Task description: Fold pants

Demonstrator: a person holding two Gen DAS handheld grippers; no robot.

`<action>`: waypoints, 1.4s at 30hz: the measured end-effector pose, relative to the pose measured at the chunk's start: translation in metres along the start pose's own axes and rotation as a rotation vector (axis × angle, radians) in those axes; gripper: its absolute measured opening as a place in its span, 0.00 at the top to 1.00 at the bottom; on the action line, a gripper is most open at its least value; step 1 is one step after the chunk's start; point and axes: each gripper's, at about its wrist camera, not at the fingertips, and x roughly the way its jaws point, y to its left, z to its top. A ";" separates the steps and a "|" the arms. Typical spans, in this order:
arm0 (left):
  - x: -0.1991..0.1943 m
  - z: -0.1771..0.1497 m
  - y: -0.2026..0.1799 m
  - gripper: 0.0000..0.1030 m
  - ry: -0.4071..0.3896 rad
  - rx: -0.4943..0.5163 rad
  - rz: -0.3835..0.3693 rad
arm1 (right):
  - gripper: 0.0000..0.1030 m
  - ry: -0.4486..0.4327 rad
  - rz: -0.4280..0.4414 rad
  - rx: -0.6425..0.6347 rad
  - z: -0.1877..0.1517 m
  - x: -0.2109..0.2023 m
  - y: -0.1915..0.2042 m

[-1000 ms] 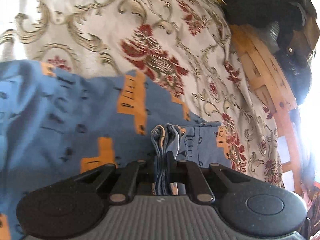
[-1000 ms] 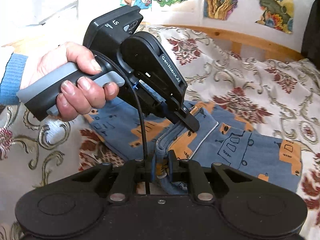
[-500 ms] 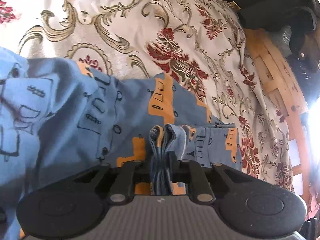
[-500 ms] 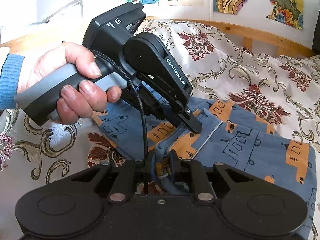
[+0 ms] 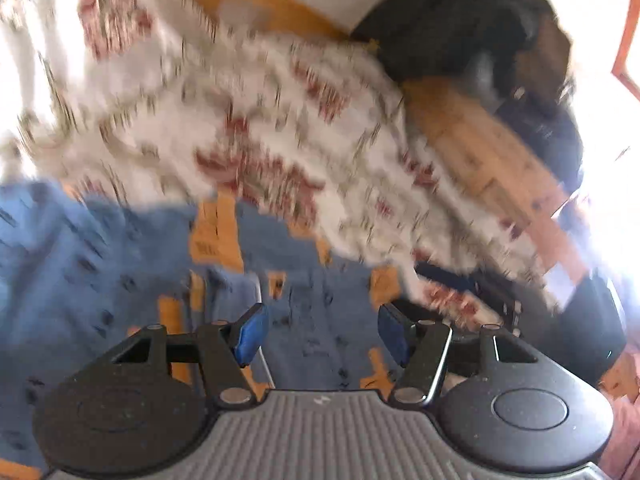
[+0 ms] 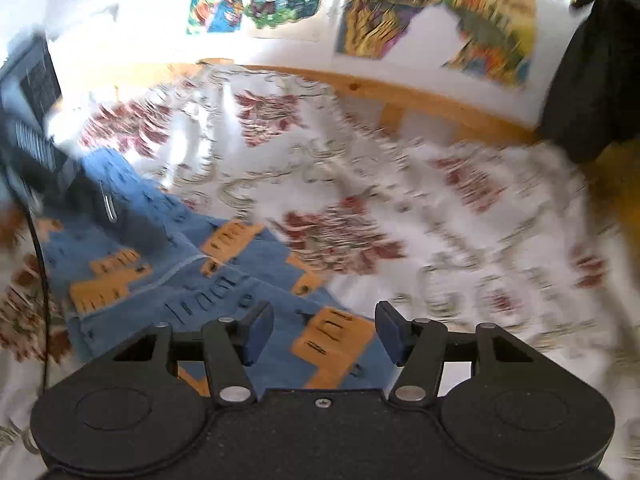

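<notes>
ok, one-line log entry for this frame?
phase: released after fold | left gripper: open, empty | right gripper: open, empty | pants: flat on bedspread | views: motion-blurred

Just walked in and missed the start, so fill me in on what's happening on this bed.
A person is folding blue pants with orange patches on a floral bedspread, using a handheld gripper in each hand. Right now neither one holds the fabric: the left gripper and the right gripper both have their jaws wide open above the pants, which lie on the spread. Both views are motion-blurred, so the state of the fold is hard to judge.
</notes>
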 end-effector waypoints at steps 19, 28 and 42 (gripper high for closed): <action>-0.054 -0.070 0.018 0.25 -0.111 -0.053 0.273 | 0.18 0.049 0.024 -0.141 -0.011 -0.024 0.063; -0.107 -0.088 0.000 0.20 -0.371 -0.045 0.568 | 0.08 -0.070 0.005 -0.198 -0.007 -0.038 0.085; -0.128 -0.020 0.077 0.22 -0.396 -0.128 0.583 | 0.06 -0.046 0.038 -0.193 -0.006 -0.005 0.108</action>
